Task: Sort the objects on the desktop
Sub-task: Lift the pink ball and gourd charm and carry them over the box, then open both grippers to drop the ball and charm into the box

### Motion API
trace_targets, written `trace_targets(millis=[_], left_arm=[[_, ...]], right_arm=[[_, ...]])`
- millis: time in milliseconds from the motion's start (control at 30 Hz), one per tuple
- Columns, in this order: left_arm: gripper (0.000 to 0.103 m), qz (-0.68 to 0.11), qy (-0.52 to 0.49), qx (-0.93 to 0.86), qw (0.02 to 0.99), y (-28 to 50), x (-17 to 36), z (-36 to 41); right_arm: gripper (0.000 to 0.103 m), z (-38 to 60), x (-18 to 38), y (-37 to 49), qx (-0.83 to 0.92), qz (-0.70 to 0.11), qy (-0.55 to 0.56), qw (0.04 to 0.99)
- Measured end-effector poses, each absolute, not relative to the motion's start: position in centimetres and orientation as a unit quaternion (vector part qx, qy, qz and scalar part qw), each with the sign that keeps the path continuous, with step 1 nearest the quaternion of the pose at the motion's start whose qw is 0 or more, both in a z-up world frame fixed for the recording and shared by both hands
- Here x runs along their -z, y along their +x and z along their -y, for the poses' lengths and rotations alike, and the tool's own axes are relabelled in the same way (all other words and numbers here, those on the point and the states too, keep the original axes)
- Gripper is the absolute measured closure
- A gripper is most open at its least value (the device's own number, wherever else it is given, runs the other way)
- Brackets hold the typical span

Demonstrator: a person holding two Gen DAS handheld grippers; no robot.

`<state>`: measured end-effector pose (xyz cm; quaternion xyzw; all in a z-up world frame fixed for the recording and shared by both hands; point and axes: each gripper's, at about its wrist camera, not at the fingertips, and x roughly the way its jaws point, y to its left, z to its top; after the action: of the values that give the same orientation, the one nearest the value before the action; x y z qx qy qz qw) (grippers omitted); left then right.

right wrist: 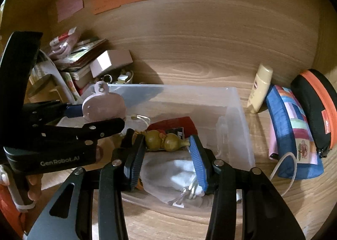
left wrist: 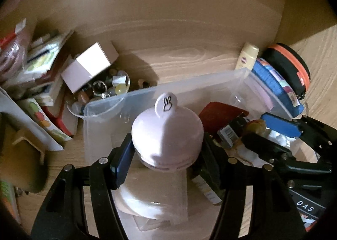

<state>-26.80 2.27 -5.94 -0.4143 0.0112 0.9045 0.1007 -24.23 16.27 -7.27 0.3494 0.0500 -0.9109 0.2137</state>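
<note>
Both clamped: left tool (left wrist: 166,155) on pink jar (left wrist: 167,132), right tool (right wrist: 166,151) on gourd charm (right wrist: 165,140).

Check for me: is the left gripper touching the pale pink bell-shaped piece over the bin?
Touching. In the left wrist view, the left gripper has a pad pressed against each side of the pale pink bell-shaped piece, with no gap showing. The right wrist view shows it clamped too.

a pale pink domed jar (left wrist: 167,134) and an olive gourd charm (right wrist: 165,141) sit over the clear bin (right wrist: 233,118).
</note>
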Motion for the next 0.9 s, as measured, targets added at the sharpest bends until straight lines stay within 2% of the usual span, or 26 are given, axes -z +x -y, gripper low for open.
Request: trace_targets(millis=[267, 367, 567, 700, 800, 900], left_arm=[[0.040, -0.020, -0.407, -0.907, 0.105, -26.5, 6.3, -2.6], [0.039, -0.027, -0.402, -0.910, 0.098, -26.5, 6.3, -2.6], [0.030, -0.031, -0.394, -0.914, 0.090, -26.4, 6.1, -2.6], [0.026, -0.039, -0.388, -0.917, 0.088, -26.1, 6.0, -2.8], [0.018, -0.043, -0.382, -0.919, 0.086, -25.8, 5.8, -2.7], [0.012, -0.040, -0.378, -0.921, 0.083, -25.7, 5.7, -2.6]], right_arm=[[0.063, -15.8, 7.6, -24.1, 0.914, -0.070, 0.344, 0.202], [0.060, -15.6, 7.7, -23.9, 0.915, -0.076, 0.342, 0.200], [0.048, -15.8, 7.5, -23.5, 0.919, -0.076, 0.333, 0.196], [0.033, -16.2, 7.1, -23.2, 0.925, -0.069, 0.323, 0.191], [0.030, -16.5, 6.7, -23.0, 0.929, -0.064, 0.313, 0.188], [0.018, -16.8, 6.5, -22.9, 0.932, -0.059, 0.307, 0.182]])
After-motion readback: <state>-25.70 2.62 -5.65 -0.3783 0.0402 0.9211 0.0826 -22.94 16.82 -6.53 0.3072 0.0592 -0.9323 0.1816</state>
